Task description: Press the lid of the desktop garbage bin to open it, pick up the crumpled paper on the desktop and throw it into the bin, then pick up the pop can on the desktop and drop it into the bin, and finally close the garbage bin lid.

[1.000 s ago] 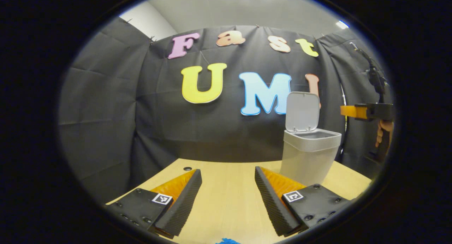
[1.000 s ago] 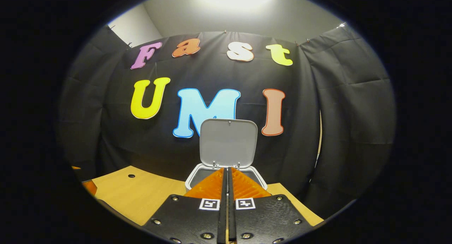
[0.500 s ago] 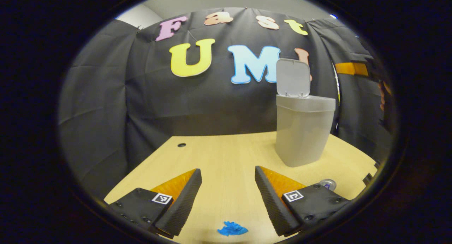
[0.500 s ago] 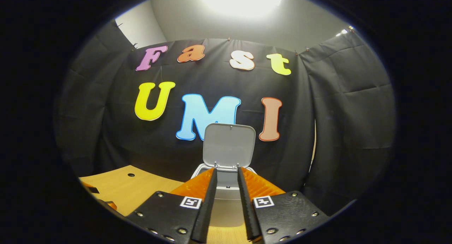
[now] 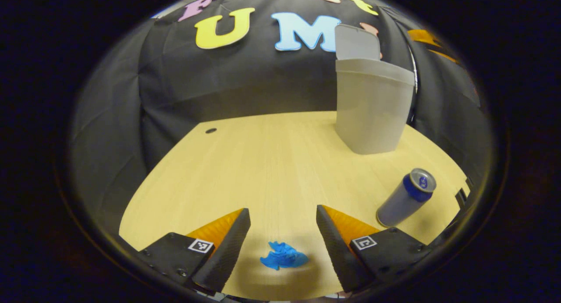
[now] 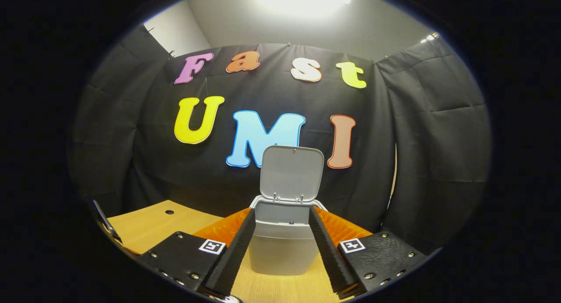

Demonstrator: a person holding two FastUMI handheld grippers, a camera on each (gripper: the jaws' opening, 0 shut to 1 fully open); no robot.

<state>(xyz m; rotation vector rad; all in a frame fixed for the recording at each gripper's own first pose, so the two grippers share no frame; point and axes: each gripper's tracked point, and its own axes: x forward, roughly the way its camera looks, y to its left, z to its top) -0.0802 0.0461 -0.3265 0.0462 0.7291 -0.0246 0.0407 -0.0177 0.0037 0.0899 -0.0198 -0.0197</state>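
A small blue crumpled paper (image 5: 283, 256) lies on the wooden desktop (image 5: 263, 162), just between and below the fingers of my open left gripper (image 5: 282, 215). A pop can (image 5: 406, 197) stands to its right, near the desk's edge. The grey garbage bin (image 5: 371, 105) stands at the back right with its lid (image 5: 356, 42) raised. In the right gripper view the same bin (image 6: 282, 246) sits straight ahead with its lid (image 6: 291, 173) upright, and my right gripper (image 6: 281, 217) is open in front of it, holding nothing.
A small round hole (image 5: 211, 130) marks the desk's far left corner. The black cloth wall (image 5: 241, 79) hangs close behind the desk and bin. Bare wood lies between the paper and the bin.
The left gripper has tilted down toward the desk, bringing the blue paper between its fingers and the can into view. The right gripper went from shut to open and backed off from the bin.
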